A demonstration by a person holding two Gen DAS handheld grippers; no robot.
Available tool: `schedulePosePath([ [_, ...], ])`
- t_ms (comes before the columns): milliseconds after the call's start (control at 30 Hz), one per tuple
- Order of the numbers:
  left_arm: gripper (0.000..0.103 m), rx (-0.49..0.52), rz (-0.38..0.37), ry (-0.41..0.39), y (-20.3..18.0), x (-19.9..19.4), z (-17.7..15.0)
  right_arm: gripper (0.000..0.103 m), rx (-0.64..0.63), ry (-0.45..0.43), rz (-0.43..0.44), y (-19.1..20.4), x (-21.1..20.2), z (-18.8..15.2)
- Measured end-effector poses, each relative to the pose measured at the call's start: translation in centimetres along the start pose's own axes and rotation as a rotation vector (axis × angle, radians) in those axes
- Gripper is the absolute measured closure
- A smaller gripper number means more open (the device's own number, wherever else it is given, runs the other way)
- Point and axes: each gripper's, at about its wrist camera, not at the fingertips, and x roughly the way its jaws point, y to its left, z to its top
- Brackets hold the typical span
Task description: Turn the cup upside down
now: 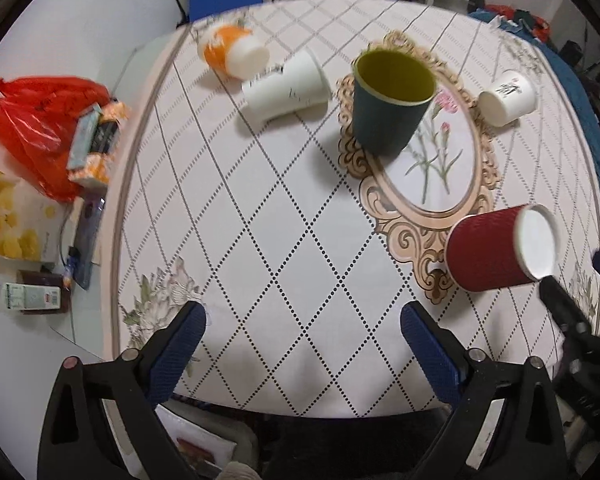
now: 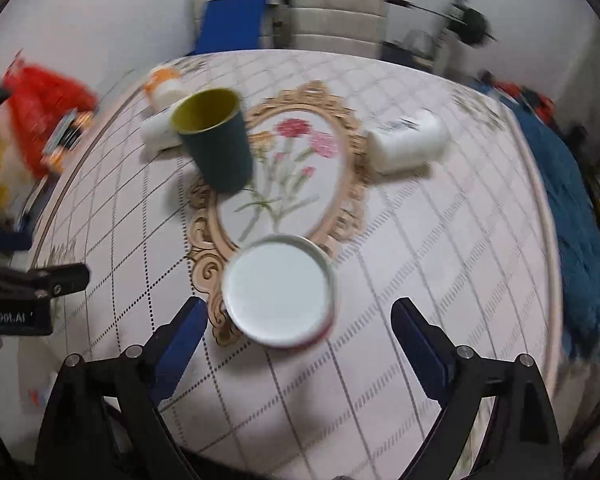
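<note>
Red cup (image 1: 496,250) on side (mouth toward right tool (image 2: 300,316)); both tools wide, left tool (image 1: 303,320) empty.

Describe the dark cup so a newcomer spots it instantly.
Find the ornate floral oval printed mid-table. On its left edge stands the dark teal cup. It is the only cup upright, mouth up, yellow-green inside; every other cup lies on its side.
</note>
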Motion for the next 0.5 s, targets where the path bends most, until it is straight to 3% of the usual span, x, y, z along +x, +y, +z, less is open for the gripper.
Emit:
schedulePosePath([
  [200,0.003,0.030,-0.036,-0.084,-0.5,-4.4,-1.3,0.005,0.204,0.019,-0.135,-2.0,-5.6,-1.9],
  [333,0.003,0.038,-0.052,-0.144,-0.8,-7.9,-2.3,0.005,0.241,0.003,-0.190,-2.3,-9.3,-2.8],
  [500,0.003,0.045,-0.052,-0.206,-1.6,-12.1,-3.9,0.005,0.238,-0.017,-0.198,-2.3,-13.7,-3.4],
])
